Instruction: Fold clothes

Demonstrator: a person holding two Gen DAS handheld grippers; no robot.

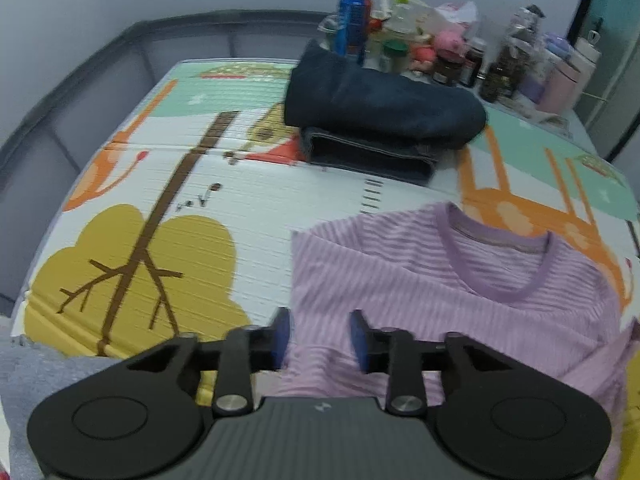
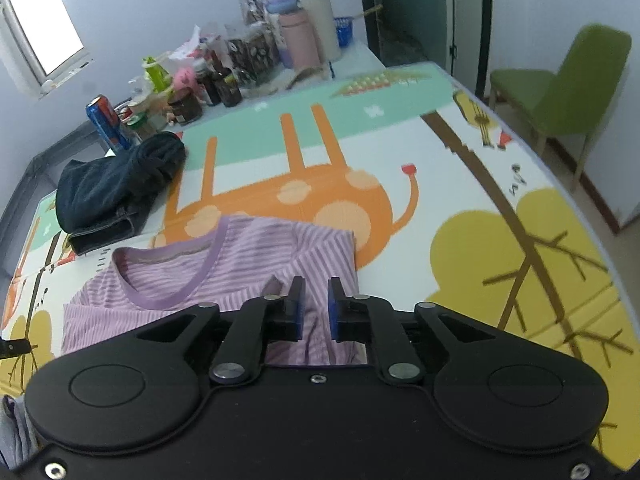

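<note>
Purple shirt (image 1: 440, 280) half folded, nothing pinched

Left gripper (image 1: 320, 336) spread, right gripper (image 2: 316, 308) barely parted; the fold underneath could get dragged loose.

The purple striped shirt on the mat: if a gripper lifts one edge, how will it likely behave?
The purple striped shirt looks thin and already creased, so it would probably drape and sag rather than hold shape. Lying flat on the play mat, it likely weighs little and may slide if pushed.

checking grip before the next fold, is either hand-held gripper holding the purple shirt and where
Neither. The left hand-held gripper and right hand-held gripper both stand open above the purple striped shirt, with nothing pinched between their pads.
</note>
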